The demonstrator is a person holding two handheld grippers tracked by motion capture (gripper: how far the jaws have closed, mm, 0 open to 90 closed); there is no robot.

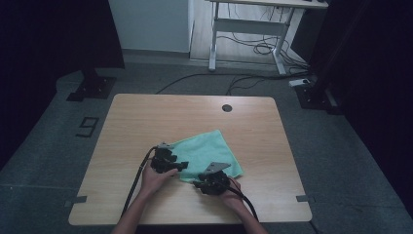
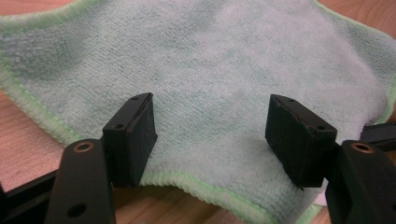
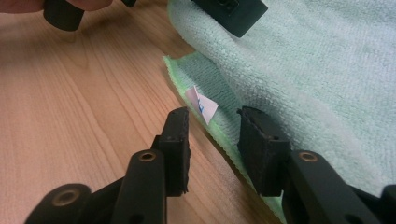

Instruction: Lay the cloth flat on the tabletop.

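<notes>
I am working a soft mint-green microfibre cloth with a brighter green stitched hem point(image 1: 209, 155), which is lying rumpled near the middle of the pale wood-grain bench point(image 1: 146, 117), a little toward my side. My left claw point(image 2: 210, 135) is hovering low over the cloth's near hem with its jaws standing wide apart, one black pad point(image 2: 135, 135) sitting just over the stitched edge and the other farther in over the pile; nothing is pinched between them, and I judge I am keeping it spread there to straddle a broad bite of the hem or to steady the fabric. My right claw point(image 3: 212, 140) is sitting half open at the cloth's lower corner, where the top layer is folded over a thinner green flap that is carrying a small white care label with blue print point(image 3: 201, 103). Its jaws are straddling that flap's hem, one pad point(image 3: 180, 140) on the bare wood side and the other over the cloth, not yet pressing, so it is holding nothing. I am aiming at the corner because it seems the easiest place to catch an edge. In the high view both claws are bracketing the near side of the cloth, left point(image 1: 168, 163) and right point(image 1: 210, 183), apparently setting up to lift or fold it.
</notes>
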